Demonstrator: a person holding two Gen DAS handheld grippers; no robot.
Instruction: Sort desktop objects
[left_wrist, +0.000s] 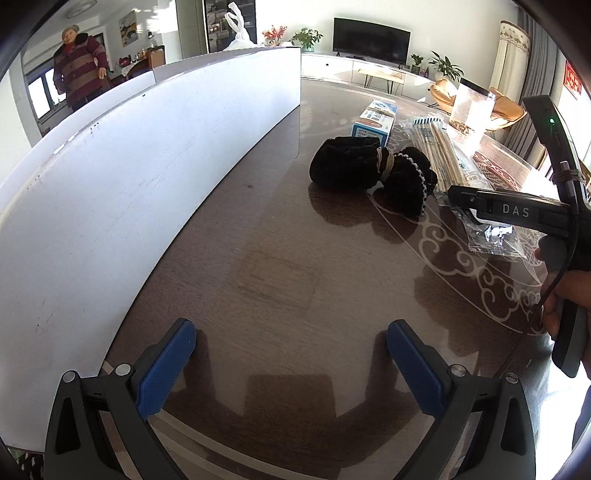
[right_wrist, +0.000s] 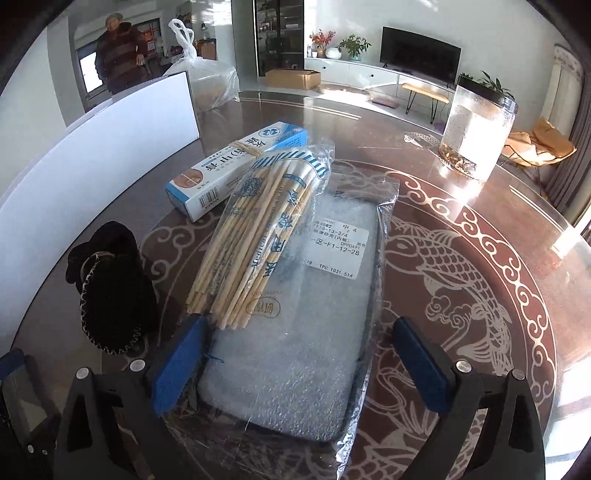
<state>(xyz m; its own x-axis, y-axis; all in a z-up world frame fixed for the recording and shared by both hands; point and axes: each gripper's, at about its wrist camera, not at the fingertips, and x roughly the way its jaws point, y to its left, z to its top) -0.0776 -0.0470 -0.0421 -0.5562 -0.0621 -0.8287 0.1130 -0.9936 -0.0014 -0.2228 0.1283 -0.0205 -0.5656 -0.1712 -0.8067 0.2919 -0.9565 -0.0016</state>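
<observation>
On the glass-topped table (right_wrist: 461, 236), the right gripper (right_wrist: 299, 354) straddles a plastic-wrapped phone case (right_wrist: 303, 332) with jaws wide, pads not pressing. A bag of cotton swabs (right_wrist: 255, 236) lies across the case's far left corner. The left gripper (left_wrist: 291, 354) hangs open, empty, over bare tabletop.

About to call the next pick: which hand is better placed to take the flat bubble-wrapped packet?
Right. The right gripper is open, straddling the bubble-wrapped packet. The left gripper is open over bare table, well short of the pile.
</observation>
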